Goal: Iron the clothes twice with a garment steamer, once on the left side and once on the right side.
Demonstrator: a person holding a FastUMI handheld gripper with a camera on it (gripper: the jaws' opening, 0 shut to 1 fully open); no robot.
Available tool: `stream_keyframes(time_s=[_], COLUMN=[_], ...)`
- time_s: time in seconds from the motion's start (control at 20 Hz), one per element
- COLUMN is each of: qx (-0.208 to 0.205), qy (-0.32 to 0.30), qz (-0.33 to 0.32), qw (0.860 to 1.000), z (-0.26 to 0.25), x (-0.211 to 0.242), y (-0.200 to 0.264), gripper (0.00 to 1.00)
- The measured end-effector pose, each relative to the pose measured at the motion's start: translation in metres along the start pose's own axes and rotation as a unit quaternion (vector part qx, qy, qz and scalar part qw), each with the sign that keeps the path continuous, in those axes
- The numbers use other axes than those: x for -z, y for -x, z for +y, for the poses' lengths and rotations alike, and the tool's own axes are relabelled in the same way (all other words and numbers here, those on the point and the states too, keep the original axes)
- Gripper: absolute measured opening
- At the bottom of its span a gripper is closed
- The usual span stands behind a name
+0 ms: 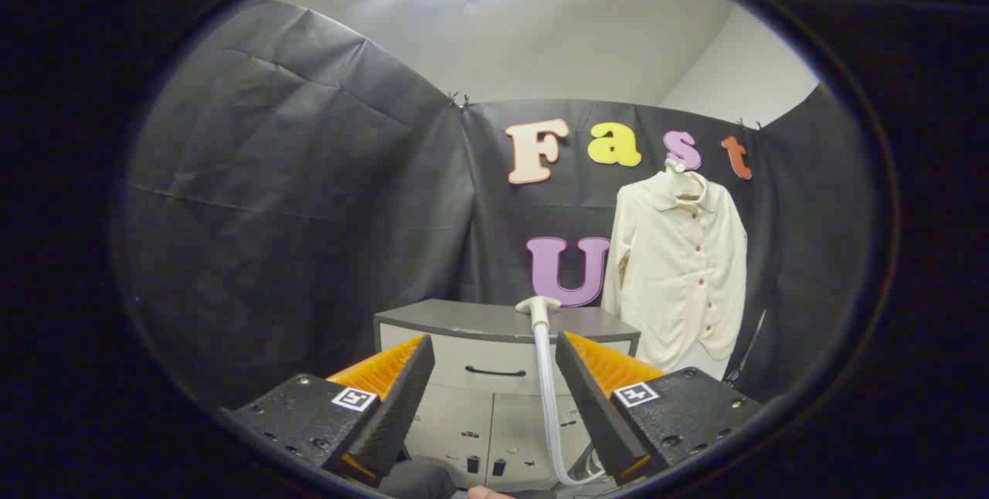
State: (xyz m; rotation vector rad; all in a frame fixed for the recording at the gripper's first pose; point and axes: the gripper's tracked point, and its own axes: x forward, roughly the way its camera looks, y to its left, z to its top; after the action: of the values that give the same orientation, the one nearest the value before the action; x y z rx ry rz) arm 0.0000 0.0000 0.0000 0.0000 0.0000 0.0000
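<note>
The tongs [494,383] stand apart, holding nothing. The steamer head [538,307] rests on the grey bench [463,317] beyond them, its hose [547,398] dangling between the fingers. The cream shirt [676,267] hangs beyond. A careless reach could snag the hose.

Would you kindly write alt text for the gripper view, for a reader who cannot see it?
The open gripper holds nothing; beyond its orange fingers, a white steamer head on its hose stands before a grey cabinet. A cream shirt hangs on the wall behind.
</note>
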Motion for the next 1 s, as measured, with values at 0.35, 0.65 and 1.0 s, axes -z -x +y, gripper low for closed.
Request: stream_keyframes(time_s=[0.35, 0.65, 1.0], qx=[0.006, 0.006, 0.014], qy=[-0.006, -0.003, -0.018], qz=[0.004, 0.013, 0.048], qw=[1.0, 1.0, 0.999], z=[-0.002, -0.001, -0.013], x=[0.002, 0.006, 0.026], y=[-0.002, -0.009, -0.049], gripper=[0.96, 0.96, 0.96])
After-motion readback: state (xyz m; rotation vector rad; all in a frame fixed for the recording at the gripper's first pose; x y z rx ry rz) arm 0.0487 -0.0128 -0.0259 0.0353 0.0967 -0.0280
